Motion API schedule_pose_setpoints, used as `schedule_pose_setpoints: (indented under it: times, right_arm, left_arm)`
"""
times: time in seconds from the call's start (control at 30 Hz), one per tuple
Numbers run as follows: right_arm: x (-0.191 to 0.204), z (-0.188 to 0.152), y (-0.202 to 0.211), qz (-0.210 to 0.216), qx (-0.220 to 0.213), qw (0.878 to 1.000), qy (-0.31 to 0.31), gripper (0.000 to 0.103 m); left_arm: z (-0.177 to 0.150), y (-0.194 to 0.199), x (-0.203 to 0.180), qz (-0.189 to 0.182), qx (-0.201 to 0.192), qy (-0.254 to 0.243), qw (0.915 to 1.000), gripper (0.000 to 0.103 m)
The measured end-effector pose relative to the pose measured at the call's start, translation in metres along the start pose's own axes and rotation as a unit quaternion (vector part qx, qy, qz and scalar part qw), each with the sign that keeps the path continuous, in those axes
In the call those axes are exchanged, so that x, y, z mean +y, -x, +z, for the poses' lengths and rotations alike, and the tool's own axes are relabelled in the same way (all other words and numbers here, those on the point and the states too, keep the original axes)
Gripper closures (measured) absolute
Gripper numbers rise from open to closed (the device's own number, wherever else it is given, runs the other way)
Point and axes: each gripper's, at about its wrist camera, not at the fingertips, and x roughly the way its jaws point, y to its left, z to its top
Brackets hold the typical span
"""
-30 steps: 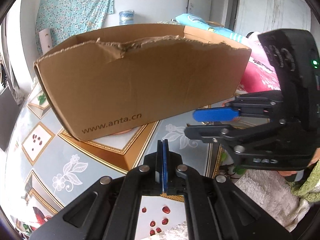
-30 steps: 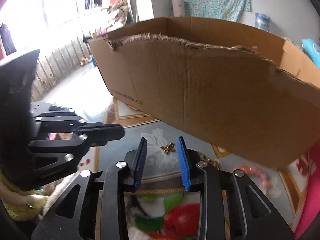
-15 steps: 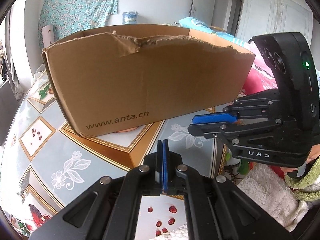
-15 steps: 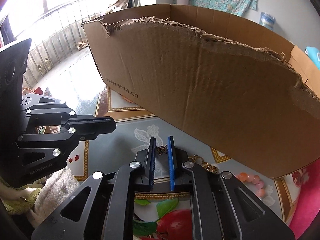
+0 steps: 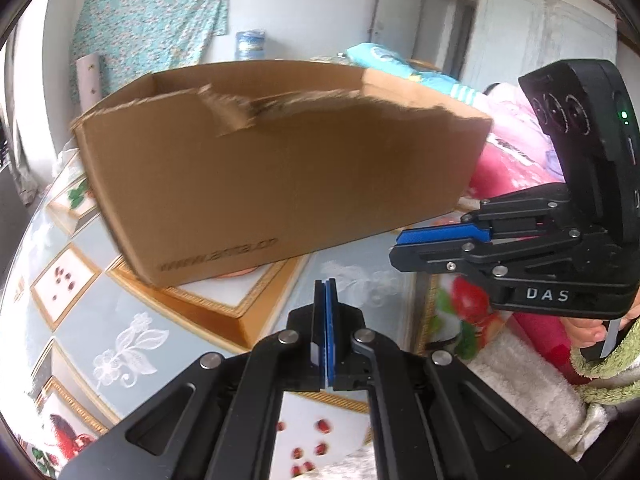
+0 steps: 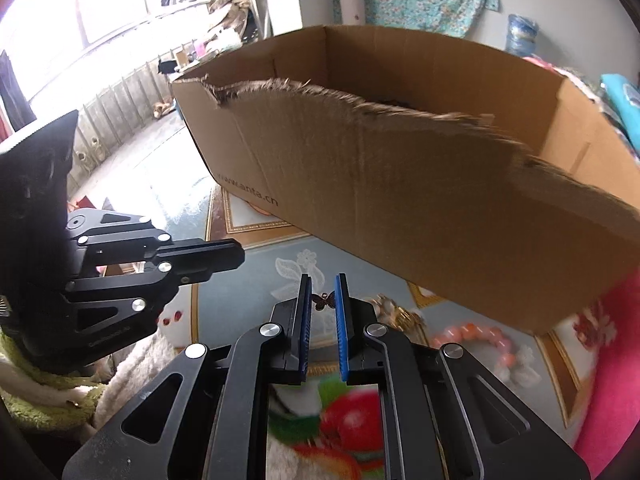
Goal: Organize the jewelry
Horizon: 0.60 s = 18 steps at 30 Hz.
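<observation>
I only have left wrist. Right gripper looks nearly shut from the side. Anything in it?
Observer: Yes. The right gripper has just been closing, and its pads pinch a small butterfly charm near the tips.
Operator: Other jewelry left out?
Observer: A pink bead bracelet lies on the table to the gripper's right, in front of the box.
Operator: Anything else?
Observer: A gold piece lies between the gripper and the bracelet; I cannot tell what it is.
</observation>
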Motion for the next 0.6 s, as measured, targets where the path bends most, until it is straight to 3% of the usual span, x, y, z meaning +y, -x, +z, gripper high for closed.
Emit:
schedule_pose_setpoints:
  times: [0.2,0.33,0.6]
  right_arm:
    - [-0.026,-0.014,0.025,-0.018,-0.013,0.999,-0.039,0.093]
    - [-0.033,-0.018,0.028,-0.015,-0.019,0.998,-0.052,0.093]
    - [-0.043,-0.023,0.031,0.001,-0.030,0.998,-0.061,0.093]
  left_arm:
    - [0.008,-0.019,-0.020,-0.032,0.017,-0.018,0.9992,0.100]
    - [0.015,-0.035,-0.034,-0.048,0.028,-0.035,0.9978,0.091]
    - [0.026,-0.059,-0.053,-0.037,0.047,-0.082,0.9948,0.089]
